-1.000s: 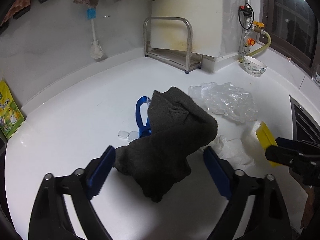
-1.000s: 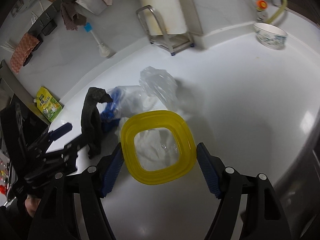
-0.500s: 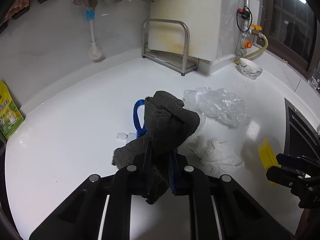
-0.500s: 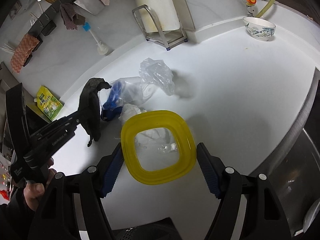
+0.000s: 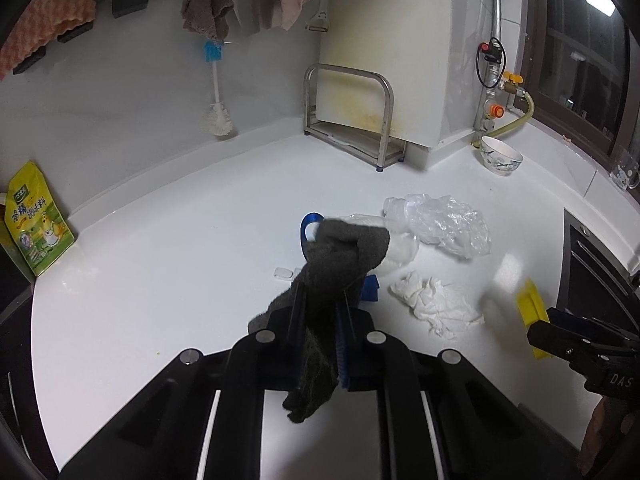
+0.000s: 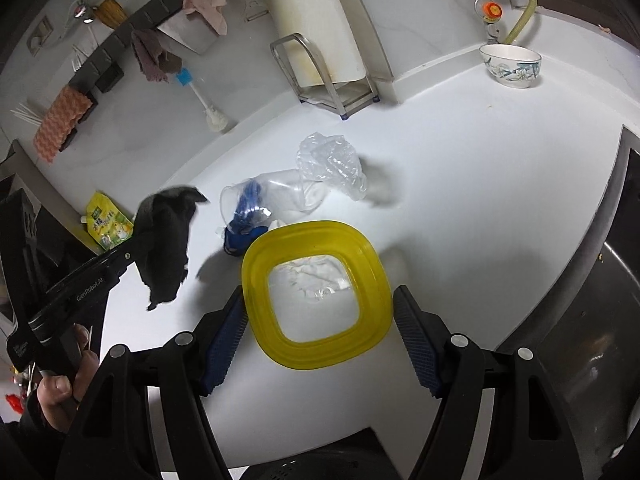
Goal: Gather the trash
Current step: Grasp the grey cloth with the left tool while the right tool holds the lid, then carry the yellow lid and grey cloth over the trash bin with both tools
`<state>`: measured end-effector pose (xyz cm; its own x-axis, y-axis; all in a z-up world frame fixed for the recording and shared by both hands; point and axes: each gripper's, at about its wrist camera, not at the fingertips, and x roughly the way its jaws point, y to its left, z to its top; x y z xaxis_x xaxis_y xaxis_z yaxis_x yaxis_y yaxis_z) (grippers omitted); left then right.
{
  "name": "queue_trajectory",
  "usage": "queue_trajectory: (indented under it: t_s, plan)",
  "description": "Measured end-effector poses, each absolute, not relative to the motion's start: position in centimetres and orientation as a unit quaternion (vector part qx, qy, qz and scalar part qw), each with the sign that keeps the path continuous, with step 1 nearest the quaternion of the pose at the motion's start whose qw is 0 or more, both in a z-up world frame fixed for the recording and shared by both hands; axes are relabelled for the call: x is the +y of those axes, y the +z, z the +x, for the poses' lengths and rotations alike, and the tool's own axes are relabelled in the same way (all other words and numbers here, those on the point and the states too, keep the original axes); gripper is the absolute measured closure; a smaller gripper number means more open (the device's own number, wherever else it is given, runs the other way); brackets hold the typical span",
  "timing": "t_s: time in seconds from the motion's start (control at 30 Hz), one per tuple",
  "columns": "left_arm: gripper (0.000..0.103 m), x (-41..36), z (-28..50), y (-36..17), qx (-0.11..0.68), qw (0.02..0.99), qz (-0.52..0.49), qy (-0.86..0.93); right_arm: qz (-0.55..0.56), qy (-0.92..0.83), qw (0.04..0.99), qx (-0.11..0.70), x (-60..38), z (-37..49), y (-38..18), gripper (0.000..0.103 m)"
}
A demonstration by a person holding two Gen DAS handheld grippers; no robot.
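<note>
Trash lies in a loose cluster mid-counter [image 5: 168,240]: a crumpled tissue [image 5: 436,302], a clear plastic bag [image 5: 444,226], a second clear wrapper [image 6: 280,196] with blue stuff [image 6: 246,210] inside, and two small white bits [image 5: 285,273] beside it. One piece is already off the surface. The dark cloth [image 5: 336,264] hangs in the left gripper [image 5: 322,316], whose jaws have just been closing and now pinch it near its middle, so both ends droop free. In the right-wrist view it dangles clear of the counter.

The right gripper [image 6: 318,312] holds a yellow lid [image 6: 316,292] between widely spread jaws, pads against its opposite edges. The lid is rigid, and an edge-to-edge hold like this looks secure enough as long as the squeeze stays even.

The cloth is soft, limp and light. It will not slip easily from a mid-body pinch, but its loose tails could drag over or snag the other pieces. The tissue is lighter still and tears easily, so it is best taken at its bunched centre. The bag is slick and springy. A pinch on a thick fold should hold better than one on a single layer. The white bits are small and flat, likely awkward to grip.
</note>
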<state>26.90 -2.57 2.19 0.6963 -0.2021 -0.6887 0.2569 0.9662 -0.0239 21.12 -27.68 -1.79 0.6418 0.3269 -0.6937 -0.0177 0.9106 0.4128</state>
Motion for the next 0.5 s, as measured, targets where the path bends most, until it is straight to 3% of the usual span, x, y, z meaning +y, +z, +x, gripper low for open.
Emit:
queue_trajectory:
  t_s: [0.5]
  plan:
    - [0.091, -1.2, 21.1, 2.5, 0.316, 0.942, 0.022, -0.109, 0.188, 0.123, 0.910, 0.348, -26.9, 15.4, -1.9, 0.033]
